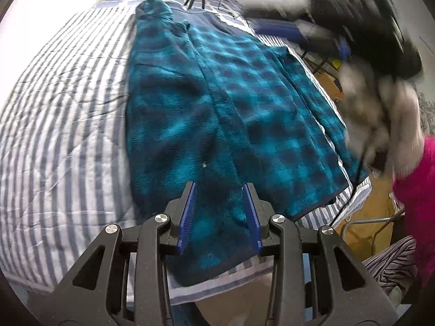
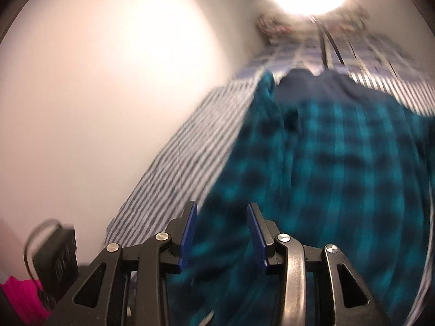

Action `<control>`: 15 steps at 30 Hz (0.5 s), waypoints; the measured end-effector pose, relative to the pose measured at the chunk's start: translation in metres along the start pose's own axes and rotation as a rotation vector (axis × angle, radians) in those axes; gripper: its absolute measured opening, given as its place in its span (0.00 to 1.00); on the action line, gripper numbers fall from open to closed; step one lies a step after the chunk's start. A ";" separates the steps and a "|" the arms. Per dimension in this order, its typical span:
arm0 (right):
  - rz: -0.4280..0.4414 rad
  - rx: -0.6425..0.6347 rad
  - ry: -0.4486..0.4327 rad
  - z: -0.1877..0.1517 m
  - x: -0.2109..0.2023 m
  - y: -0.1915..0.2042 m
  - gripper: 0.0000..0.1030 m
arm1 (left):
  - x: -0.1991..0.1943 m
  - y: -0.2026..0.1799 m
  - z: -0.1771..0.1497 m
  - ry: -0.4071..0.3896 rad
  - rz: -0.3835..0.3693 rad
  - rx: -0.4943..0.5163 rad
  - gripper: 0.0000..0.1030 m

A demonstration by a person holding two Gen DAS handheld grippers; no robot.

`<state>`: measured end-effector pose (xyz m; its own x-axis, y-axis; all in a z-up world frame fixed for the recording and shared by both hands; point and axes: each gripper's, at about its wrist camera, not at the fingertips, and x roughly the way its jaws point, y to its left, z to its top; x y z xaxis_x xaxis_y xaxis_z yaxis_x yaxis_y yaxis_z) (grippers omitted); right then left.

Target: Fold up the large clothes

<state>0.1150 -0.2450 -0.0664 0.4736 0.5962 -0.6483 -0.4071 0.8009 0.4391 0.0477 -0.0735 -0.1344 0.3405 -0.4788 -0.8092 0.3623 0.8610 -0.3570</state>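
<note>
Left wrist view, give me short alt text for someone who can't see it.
A teal and dark checked fleece garment lies spread lengthwise on a blue-and-white striped bedspread. The left gripper, its blue-padded jaws open and empty, hovers over the garment's near hem. At right, blurred, a person's pale furry sleeve.

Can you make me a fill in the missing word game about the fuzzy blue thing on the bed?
1. The fuzzy teal garment has a ______ pattern of dark squares.
2. It lies spread on a bedcover with grey and white ______.
3. The pads of the left claw are coloured ______.
4. Nothing is pinched in the left claw, so it is ______.

Missing words: checked; stripes; blue; open
</note>
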 end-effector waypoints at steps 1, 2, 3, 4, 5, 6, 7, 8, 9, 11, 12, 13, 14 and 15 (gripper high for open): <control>-0.007 -0.003 -0.001 0.010 0.005 -0.004 0.40 | 0.003 -0.002 0.001 0.006 -0.001 0.003 0.34; -0.010 -0.008 0.000 0.026 0.013 -0.008 0.40 | 0.006 -0.002 0.001 0.011 -0.005 0.004 0.34; -0.009 -0.014 0.003 0.040 0.021 -0.010 0.40 | 0.010 -0.003 0.001 0.019 -0.013 0.004 0.34; -0.007 -0.025 0.004 0.050 0.028 -0.012 0.39 | 0.013 -0.004 0.000 0.026 -0.016 0.006 0.34; -0.005 -0.037 0.004 0.058 0.033 -0.014 0.36 | 0.016 -0.005 -0.001 0.031 -0.020 0.009 0.34; 0.003 -0.059 0.012 0.072 0.047 -0.013 0.35 | 0.019 -0.005 -0.001 0.037 -0.023 0.010 0.34; 0.006 -0.076 0.021 0.081 0.058 -0.012 0.32 | 0.021 -0.006 -0.002 0.044 -0.024 0.010 0.34; 0.009 -0.095 0.029 0.091 0.071 -0.011 0.32 | 0.024 -0.006 -0.002 0.054 -0.032 0.009 0.34; 0.014 -0.108 0.037 0.100 0.088 -0.012 0.31 | 0.026 -0.006 -0.002 0.057 -0.034 0.010 0.34; 0.025 -0.122 0.050 0.114 0.116 -0.014 0.31 | 0.028 -0.008 -0.001 0.058 -0.038 0.018 0.34; 0.026 -0.126 0.052 0.120 0.129 -0.017 0.31 | 0.029 -0.009 0.000 0.057 -0.040 0.022 0.34; 0.022 -0.130 0.055 0.126 0.142 -0.019 0.31 | 0.029 -0.010 0.001 0.055 -0.042 0.027 0.34; 0.012 -0.133 0.062 0.131 0.159 -0.023 0.31 | 0.029 -0.011 0.001 0.054 -0.045 0.030 0.34; -0.003 -0.132 0.070 0.136 0.173 -0.030 0.31 | 0.030 -0.011 0.002 0.055 -0.053 0.029 0.34</control>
<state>0.3155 -0.1579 -0.1072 0.4213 0.5851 -0.6929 -0.5076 0.7853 0.3545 0.0555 -0.0975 -0.1541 0.2724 -0.5126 -0.8143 0.4040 0.8290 -0.3867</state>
